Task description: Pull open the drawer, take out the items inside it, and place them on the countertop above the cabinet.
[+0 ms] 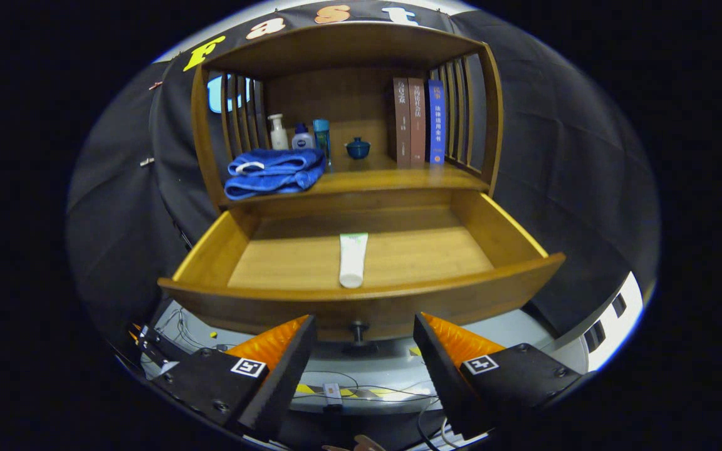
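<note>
Gripper [365, 329] open, fingers spread either side of knob [358, 328], holding nothing. Drawer [499, 228] out. Tube [353, 259] straight ahead beyond fingers, lying on drawer floor, long axis pointing away, cap nearest.

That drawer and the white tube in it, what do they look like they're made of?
The drawer looks like varnished wood, maybe bamboo: warm honey tone, fine straight grain, a soft sheen. The white tube seems to be smooth, soft plastic with a matte skin, though that is a guess. The tongs stand open in front of the drawer's knob.
</note>
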The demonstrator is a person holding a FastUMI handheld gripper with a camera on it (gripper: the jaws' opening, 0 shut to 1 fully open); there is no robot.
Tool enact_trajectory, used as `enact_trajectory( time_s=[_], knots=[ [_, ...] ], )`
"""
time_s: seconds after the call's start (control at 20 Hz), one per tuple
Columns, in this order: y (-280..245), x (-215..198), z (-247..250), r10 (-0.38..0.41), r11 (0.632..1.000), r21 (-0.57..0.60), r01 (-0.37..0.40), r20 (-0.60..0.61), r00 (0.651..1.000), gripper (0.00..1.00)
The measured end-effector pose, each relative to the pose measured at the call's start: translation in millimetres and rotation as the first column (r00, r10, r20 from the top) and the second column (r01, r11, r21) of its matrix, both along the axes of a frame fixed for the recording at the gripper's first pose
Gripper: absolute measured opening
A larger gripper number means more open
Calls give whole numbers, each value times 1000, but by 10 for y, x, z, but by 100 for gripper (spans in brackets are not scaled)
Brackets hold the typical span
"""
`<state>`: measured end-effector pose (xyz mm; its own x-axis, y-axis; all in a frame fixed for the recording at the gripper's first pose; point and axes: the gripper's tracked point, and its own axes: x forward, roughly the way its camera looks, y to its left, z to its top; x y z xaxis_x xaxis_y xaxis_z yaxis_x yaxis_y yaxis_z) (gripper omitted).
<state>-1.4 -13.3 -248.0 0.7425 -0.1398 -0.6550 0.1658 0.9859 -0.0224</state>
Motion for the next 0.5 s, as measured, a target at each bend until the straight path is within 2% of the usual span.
enact_trajectory(
  time_s=[0.2, 0.35, 0.5],
  knots=[
    [18, 613, 68, 22, 1000, -14, -22, -26, 999, 99],
    [-7, 977, -237, 7, 1000, 8, -6, -164, 986, 99],
    [-25, 1148, -591, 18, 1000, 10, -16, -326, 945, 99]
  ],
)
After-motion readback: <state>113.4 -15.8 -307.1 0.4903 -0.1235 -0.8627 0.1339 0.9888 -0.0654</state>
